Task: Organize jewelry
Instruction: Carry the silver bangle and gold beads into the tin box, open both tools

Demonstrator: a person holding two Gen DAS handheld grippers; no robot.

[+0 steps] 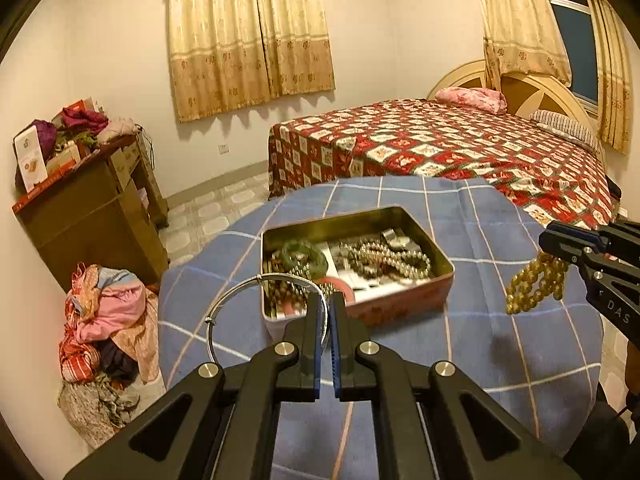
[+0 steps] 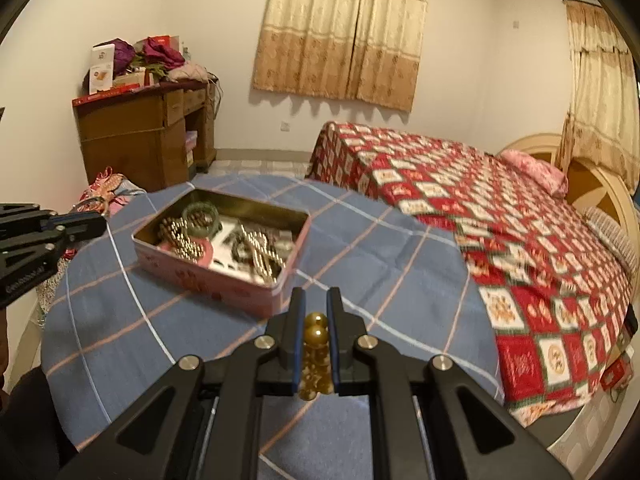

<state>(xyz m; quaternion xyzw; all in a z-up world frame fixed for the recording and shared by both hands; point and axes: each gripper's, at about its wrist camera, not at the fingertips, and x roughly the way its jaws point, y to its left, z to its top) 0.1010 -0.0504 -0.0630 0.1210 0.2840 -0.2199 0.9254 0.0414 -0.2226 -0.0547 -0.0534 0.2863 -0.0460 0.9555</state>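
Left wrist view: my left claw [image 1: 329,312] is closed on a thin silver bangle [image 1: 240,304], held over the near end of the tin [image 1: 400,300]. I judge I'm mid-sorting; next comes placing it. Right wrist view: my right claw [image 2: 317,320] grips amber beads [image 2: 316,336] above the checked desk [image 2: 400,272], near the tin; bed [image 2: 520,240] behind.
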